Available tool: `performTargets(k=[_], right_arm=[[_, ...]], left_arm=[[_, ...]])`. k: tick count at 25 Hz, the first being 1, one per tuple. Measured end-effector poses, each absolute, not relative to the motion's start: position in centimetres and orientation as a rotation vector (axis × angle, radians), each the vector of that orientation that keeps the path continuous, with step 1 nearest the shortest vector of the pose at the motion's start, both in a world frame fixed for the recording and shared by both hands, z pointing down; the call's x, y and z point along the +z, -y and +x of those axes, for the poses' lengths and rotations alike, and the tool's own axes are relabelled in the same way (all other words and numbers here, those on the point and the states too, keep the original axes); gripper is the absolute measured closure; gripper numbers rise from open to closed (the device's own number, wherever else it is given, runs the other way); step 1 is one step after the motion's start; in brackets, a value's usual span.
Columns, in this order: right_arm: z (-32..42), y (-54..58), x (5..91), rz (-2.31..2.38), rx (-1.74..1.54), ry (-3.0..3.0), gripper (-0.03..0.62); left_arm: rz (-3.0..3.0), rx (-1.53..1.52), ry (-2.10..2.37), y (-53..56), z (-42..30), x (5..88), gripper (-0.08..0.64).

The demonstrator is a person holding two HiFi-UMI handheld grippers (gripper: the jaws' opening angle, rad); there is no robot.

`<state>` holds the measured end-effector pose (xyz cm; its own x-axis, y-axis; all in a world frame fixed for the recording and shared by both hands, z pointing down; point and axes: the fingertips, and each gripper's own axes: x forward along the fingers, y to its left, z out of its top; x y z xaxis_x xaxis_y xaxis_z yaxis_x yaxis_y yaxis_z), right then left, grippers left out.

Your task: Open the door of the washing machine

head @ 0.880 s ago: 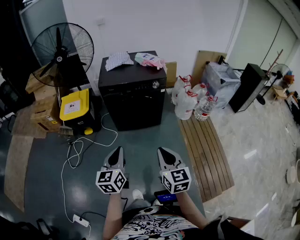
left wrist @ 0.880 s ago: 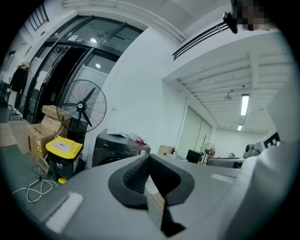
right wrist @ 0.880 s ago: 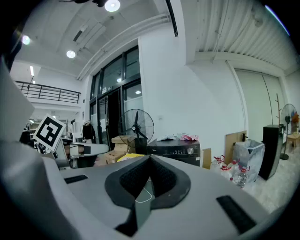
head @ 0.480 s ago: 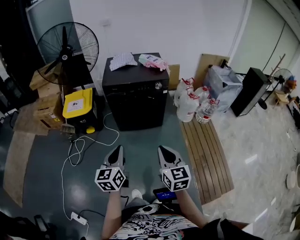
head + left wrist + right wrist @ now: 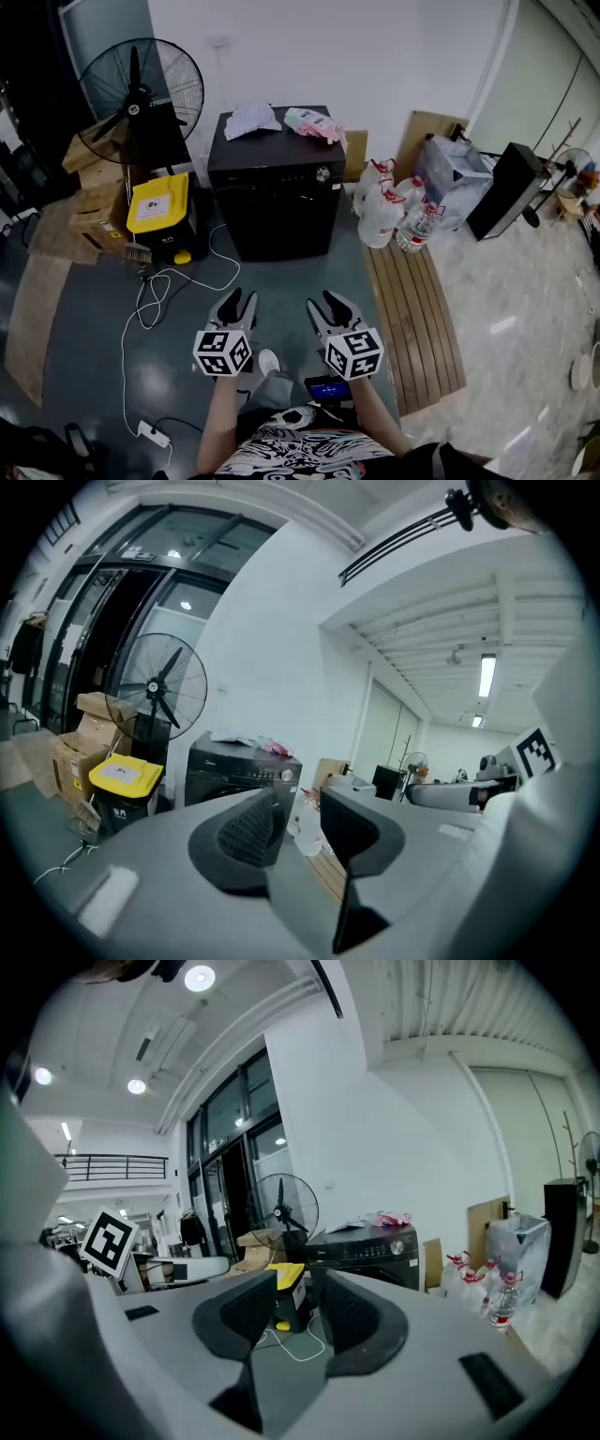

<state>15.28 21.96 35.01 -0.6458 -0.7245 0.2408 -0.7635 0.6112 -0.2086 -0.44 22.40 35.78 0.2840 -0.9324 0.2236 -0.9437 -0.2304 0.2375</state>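
The black washing machine (image 5: pixel 277 187) stands against the white wall, its front door shut and a row of controls with a silver knob (image 5: pixel 322 173) along the top edge. My left gripper (image 5: pixel 235 302) and right gripper (image 5: pixel 330 304) hover side by side over the floor, well short of the machine. Both are open with nothing between the jaws. In the left gripper view the machine (image 5: pixel 239 771) shows beyond the gripper (image 5: pixel 302 810). The right gripper view has the machine (image 5: pixel 370 1251) to the right of that gripper (image 5: pixel 292 1302).
A cloth (image 5: pixel 251 120) and a pink packet (image 5: pixel 314 124) lie on the machine. A standing fan (image 5: pixel 141 94), cardboard boxes (image 5: pixel 89 202) and a yellow-lidded bin (image 5: pixel 157 211) are at its left. Water bottles (image 5: pixel 389 211) and a wooden pallet (image 5: pixel 412 309) are at its right. A white cable (image 5: pixel 159 300) trails on the floor.
The view has shifted slightly and a white shoe has come forward between the grippers. Both grippers keep their place side by side, their fingers now showing more spread.
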Motion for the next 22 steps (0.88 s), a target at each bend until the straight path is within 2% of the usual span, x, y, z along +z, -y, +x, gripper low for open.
performTargets(k=[8, 16, 22], right_arm=[[12.9, -11.1, 39.5, 1.297, 0.473, 2.596, 0.436], [5.5, 5.4, 43.8, 1.285, 0.444, 2.532, 0.439], [1.9, 13.6, 46.6, 1.245, 0.425, 2.478, 0.433]], left_arm=[[2.235, 0.096, 1.662, -10.7, -3.7, 40.4, 0.414], [2.302, 0.304, 1.598, 6.0, -10.6, 47.0, 0.414], [2.292, 0.374, 1.577, 14.2, -14.9, 50.8, 0.407]])
